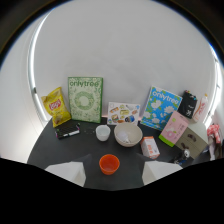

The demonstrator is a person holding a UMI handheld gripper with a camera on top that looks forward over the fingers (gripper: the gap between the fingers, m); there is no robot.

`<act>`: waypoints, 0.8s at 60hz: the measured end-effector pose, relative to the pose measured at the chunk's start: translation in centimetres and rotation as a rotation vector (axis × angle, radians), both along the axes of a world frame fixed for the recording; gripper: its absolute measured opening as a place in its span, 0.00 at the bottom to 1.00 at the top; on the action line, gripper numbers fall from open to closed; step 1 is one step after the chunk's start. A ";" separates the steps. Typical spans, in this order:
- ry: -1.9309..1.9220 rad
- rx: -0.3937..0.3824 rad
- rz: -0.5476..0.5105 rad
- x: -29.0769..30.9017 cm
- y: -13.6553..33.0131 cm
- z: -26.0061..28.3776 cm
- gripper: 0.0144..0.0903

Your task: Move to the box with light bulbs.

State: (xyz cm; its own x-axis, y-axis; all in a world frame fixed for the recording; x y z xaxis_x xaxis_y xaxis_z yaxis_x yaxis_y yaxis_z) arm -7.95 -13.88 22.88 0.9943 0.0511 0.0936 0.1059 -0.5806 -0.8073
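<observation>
The gripper (110,176) has two white fingers (67,172) that stand wide apart with nothing held in them. An orange bowl (109,163) sits on the dark table (50,147) between the fingertips, touching neither one. Past it are a small white cup (102,132) and a bigger white bowl (127,134), side by side. To the right of the white bowl stands a small orange and white box (149,147); I cannot tell if it is the box with light bulbs. Against the white wall (125,55) lean a yellow chip bag (56,106), a green box (85,99), a flat picture card (123,113) and a blue box (160,107). A pink box (174,128) and a brown box (190,140) stand farther right. A black thing with a pink stripe (67,132) lies near the chip bag.
</observation>
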 end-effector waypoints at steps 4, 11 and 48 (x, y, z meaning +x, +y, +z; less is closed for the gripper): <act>0.003 0.005 0.001 -0.2 -0.2 0.2 0.94; 0.002 0.013 0.001 -0.5 -0.6 0.3 0.94; -0.060 -0.151 -0.057 12.4 -5.6 -8.7 0.94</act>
